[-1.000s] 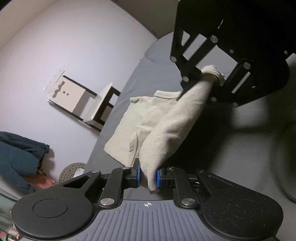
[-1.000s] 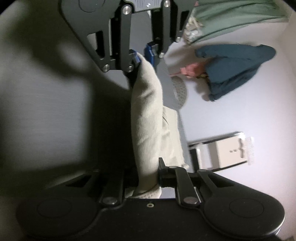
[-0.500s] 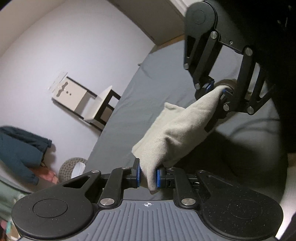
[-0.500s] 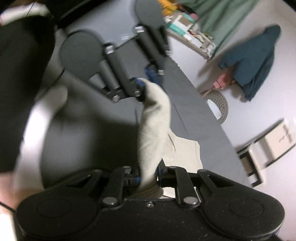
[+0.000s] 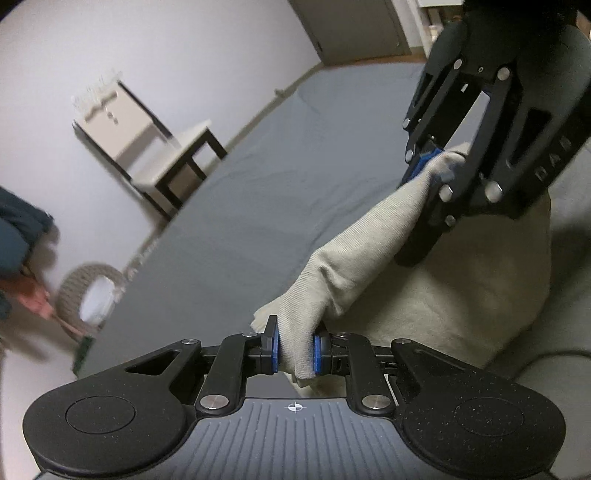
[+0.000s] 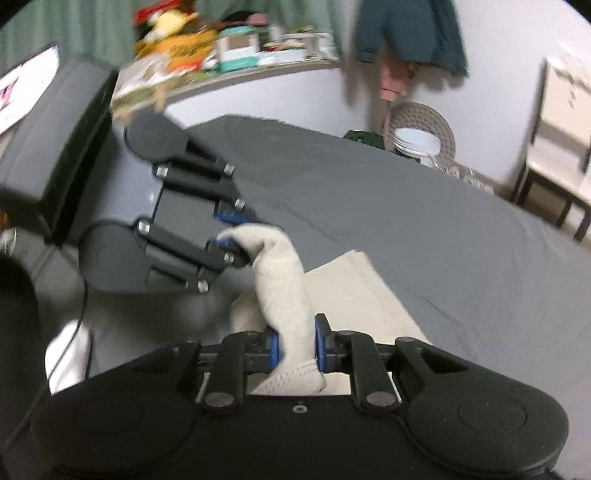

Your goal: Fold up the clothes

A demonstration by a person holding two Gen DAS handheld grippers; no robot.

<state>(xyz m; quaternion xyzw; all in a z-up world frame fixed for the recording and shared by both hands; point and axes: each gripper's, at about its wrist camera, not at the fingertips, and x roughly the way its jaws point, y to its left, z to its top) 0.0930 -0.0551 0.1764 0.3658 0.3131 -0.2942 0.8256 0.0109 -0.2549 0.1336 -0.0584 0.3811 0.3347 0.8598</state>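
Beige garment stretches from lower centre to upper right — left gripper and right gripper each clamp an end over the grey bed.

beige garment now lower, flatter

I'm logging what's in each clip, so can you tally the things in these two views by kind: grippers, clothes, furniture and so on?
Grippers: 2, left gripper and right gripper, both clamped on the beige garment.
Garments: 2, the beige one and a teal garment hanging on the wall.
Furniture: 2, grey bed and white side table.
Baskets: 1, woven basket.
Total: 7
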